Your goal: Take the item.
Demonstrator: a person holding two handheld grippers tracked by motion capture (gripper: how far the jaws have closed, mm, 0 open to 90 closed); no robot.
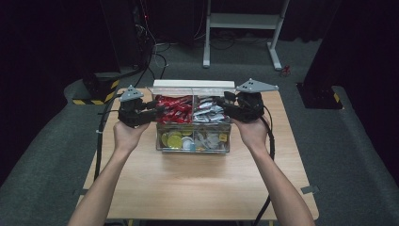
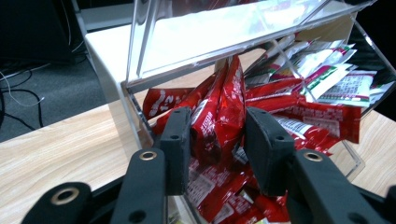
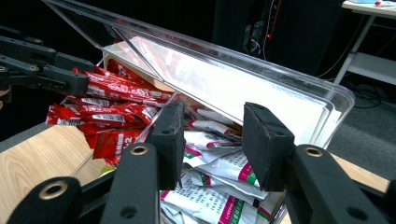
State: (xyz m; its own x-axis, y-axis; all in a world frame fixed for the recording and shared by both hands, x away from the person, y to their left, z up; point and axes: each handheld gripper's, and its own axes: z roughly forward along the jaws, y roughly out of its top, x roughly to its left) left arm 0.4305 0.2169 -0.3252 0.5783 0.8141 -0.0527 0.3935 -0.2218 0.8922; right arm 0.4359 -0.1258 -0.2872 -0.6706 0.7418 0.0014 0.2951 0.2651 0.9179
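A clear plastic box (image 1: 229, 126) with an open lid (image 1: 193, 85) stands mid-table. Red packets (image 1: 175, 109) fill its back left compartment, white and green packets (image 1: 207, 113) its back right one. My left gripper (image 1: 159, 109) reaches in from the left. In the left gripper view its jaws (image 2: 217, 116) press on an upright bunch of red packets (image 2: 219, 107). My right gripper (image 1: 220, 102) comes in from the right. It hangs open (image 3: 212, 112) just above the white packets (image 3: 219, 172), with nothing between its pads. The left gripper (image 3: 79, 77) also appears far off, a red packet (image 3: 126, 88) sticking out of it.
The front compartments hold gold coins (image 1: 173, 140) and small mixed items (image 1: 210, 140). The raised lid (image 3: 233, 79) slants close over both grippers. Bare wooden tabletop (image 1: 197, 183) lies in front of the box. A white desk frame (image 1: 242, 21) stands on the floor beyond.
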